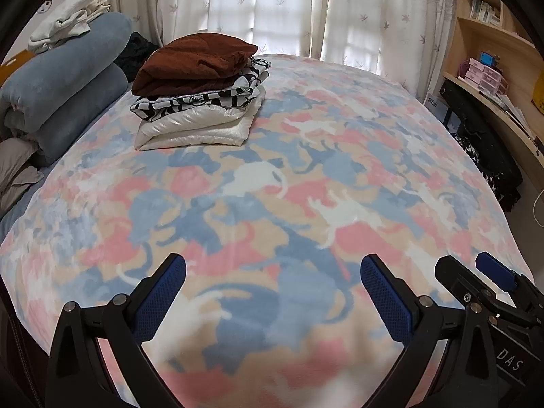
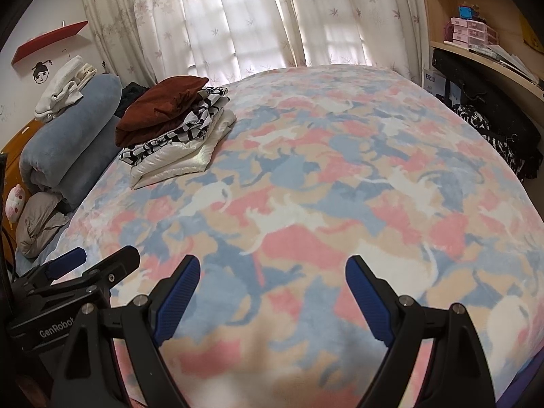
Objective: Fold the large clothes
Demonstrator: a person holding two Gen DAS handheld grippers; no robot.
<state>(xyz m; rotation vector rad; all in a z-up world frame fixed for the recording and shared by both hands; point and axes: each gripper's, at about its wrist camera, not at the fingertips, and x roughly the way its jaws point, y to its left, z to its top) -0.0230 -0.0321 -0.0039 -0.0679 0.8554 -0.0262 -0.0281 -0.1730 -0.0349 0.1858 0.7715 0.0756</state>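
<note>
A stack of folded clothes [image 1: 200,98] [image 2: 173,125] sits at the far left of the bed: a rust-brown garment [image 1: 193,63] on top, a black-and-white patterned one [image 1: 207,97] under it, a white padded one [image 1: 197,129] at the bottom. My left gripper [image 1: 273,275] hovers open over the near part of the bed, holding nothing. My right gripper [image 2: 273,277] is open too and empty, just to the right of the left one. Each gripper shows at the edge of the other's view, the right gripper [image 1: 476,270] and the left gripper [image 2: 102,258].
The bed [image 1: 306,176] is covered by a pink, blue and beige cat-print blanket. A rolled blue duvet [image 1: 64,88] with white clothes [image 1: 68,17] on it lies along the left side. Curtains [image 2: 258,17] hang behind; a wooden shelf unit [image 1: 493,68] and dark clothing [image 2: 499,132] stand on the right.
</note>
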